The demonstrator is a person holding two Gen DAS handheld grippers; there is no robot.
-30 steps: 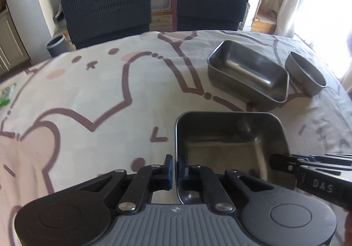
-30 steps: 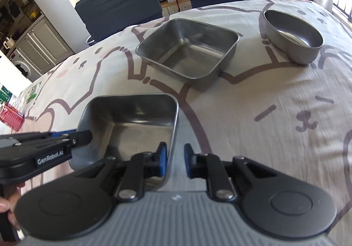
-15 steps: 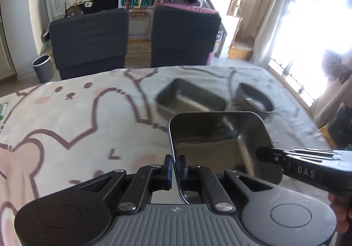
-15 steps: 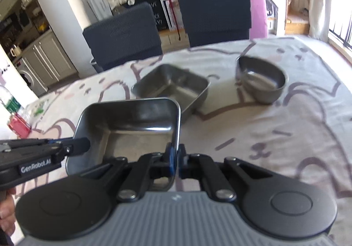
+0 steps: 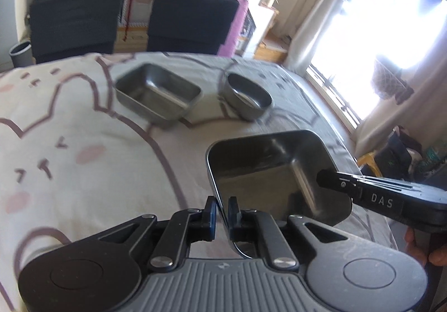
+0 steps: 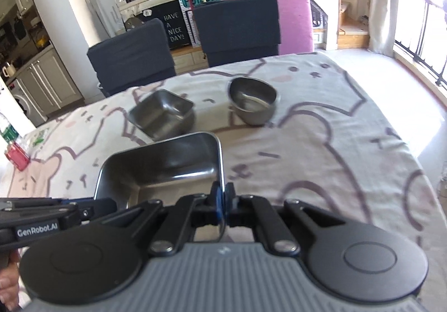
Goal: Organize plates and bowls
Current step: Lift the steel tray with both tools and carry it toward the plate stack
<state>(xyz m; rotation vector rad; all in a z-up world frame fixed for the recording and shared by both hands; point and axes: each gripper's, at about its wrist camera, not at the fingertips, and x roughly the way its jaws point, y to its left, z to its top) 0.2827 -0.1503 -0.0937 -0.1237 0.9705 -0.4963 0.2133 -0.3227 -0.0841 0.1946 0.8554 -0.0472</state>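
Square tray [image 5: 268,172], gripped by both tongs

Left claw [image 5: 221,213] and right claw [image 6: 222,199] both clamped shut, angled downward.

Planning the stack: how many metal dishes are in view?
3: a square tray held by both grippers, a second square tray on the tablecloth beyond it, and a round bowl to its right.

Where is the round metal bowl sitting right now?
The round bowl rests on the tablecloth toward the far edge, just right of the square tray on the table, in both wrist views; it is beyond the held tray.
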